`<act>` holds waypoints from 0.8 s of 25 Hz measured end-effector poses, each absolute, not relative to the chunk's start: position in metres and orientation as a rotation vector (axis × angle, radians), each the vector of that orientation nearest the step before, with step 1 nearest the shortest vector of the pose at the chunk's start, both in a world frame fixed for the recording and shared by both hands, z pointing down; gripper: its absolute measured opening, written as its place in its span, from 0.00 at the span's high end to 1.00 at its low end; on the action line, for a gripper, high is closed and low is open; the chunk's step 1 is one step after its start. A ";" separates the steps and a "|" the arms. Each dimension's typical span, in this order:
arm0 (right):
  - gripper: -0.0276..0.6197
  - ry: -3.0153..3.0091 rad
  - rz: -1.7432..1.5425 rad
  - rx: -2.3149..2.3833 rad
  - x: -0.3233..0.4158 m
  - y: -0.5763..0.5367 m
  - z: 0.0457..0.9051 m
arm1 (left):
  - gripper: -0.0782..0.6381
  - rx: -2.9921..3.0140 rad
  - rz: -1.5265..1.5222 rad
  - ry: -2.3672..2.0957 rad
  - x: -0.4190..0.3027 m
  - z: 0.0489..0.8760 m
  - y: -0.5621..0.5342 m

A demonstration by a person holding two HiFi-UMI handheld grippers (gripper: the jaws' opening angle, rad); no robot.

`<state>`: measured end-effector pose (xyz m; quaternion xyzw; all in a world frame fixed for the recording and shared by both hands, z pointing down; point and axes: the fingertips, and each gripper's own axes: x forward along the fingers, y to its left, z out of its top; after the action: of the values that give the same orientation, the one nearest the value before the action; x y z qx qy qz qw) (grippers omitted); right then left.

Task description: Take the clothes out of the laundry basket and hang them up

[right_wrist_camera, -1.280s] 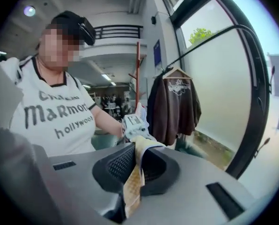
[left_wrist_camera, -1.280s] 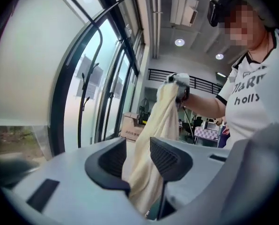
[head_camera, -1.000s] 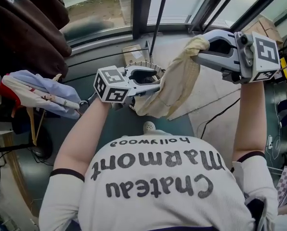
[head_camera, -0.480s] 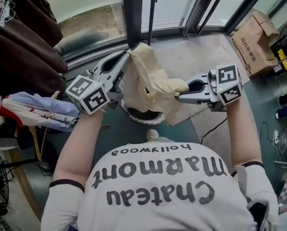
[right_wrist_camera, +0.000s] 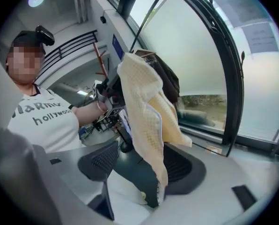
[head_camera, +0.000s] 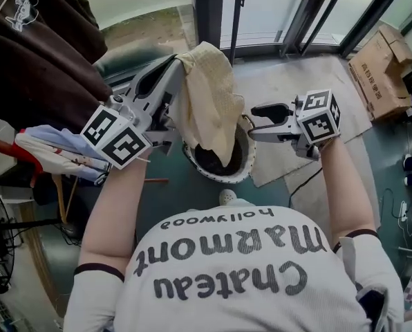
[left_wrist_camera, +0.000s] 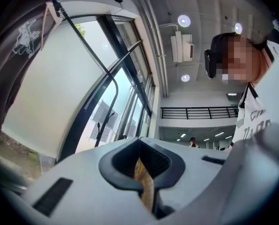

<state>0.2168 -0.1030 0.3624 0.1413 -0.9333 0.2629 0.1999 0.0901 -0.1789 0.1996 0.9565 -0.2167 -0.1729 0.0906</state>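
A cream waffle-weave cloth (head_camera: 209, 102) hangs from my left gripper (head_camera: 180, 62), which is raised at the left and shut on the cloth's top edge. In the left gripper view a strip of the cloth (left_wrist_camera: 145, 184) is pinched between the closed jaws of the left gripper (left_wrist_camera: 142, 172). Its lower end dangles over the round white laundry basket (head_camera: 242, 173) on the floor. My right gripper (head_camera: 258, 122) is just right of the cloth, its jaws opening. In the right gripper view the cloth (right_wrist_camera: 142, 111) hangs between the spread jaws of the right gripper (right_wrist_camera: 142, 165), and the pads do not press on it.
Dark brown garments (head_camera: 40, 47) hang at the upper left, with pale blue and white clothes (head_camera: 54, 151) on a rack below them. A cardboard box (head_camera: 382, 68) stands at the right. Window frames (head_camera: 209, 9) run along the far side.
The left gripper shut on the cloth and raised it to the left. The right gripper came down, let go and opened. The cloth now hangs from the left gripper alone.
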 end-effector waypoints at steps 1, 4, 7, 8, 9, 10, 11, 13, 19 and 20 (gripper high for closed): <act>0.49 -2.630 0.710 0.424 0.218 -0.112 0.352 | 0.87 2.854 -0.495 -0.651 0.088 0.199 -0.178; 0.49 -2.764 0.556 0.526 0.204 -0.144 0.306 | 0.87 2.857 -0.483 -0.635 0.085 0.196 -0.173; 0.49 -2.894 0.458 0.508 0.166 -0.163 0.274 | 0.87 2.862 -0.470 -0.594 0.087 0.195 -0.164; 0.49 -2.913 0.438 0.478 0.152 -0.165 0.269 | 0.87 2.873 -0.456 -0.595 0.086 0.195 -0.161; 0.49 -2.914 0.429 0.441 0.140 -0.164 0.267 | 0.87 2.884 -0.442 -0.606 0.084 0.196 -0.160; 0.49 -2.899 0.423 0.401 0.130 -0.162 0.266 | 0.87 2.890 -0.433 -0.629 0.081 0.197 -0.159; 0.60 -2.872 0.408 0.370 0.123 -0.159 0.266 | 0.87 2.891 -0.426 -0.663 0.075 0.199 -0.159; 0.90 -2.826 0.328 0.343 0.119 -0.155 0.257 | 0.87 2.878 -0.405 -0.750 0.058 0.207 -0.160; 0.90 -2.802 -0.124 -0.066 0.105 -0.096 0.182 | 0.69 2.782 -0.221 -0.632 0.023 0.263 -0.118; 0.90 -2.775 -0.176 -0.160 0.102 -0.083 0.175 | 0.61 2.752 -0.220 -0.606 0.013 0.270 -0.114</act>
<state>0.1020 -0.0833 0.1751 -0.0566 -0.9806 -0.0622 0.1773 0.0132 -0.1141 0.2697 0.9616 -0.2116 -0.0770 0.1567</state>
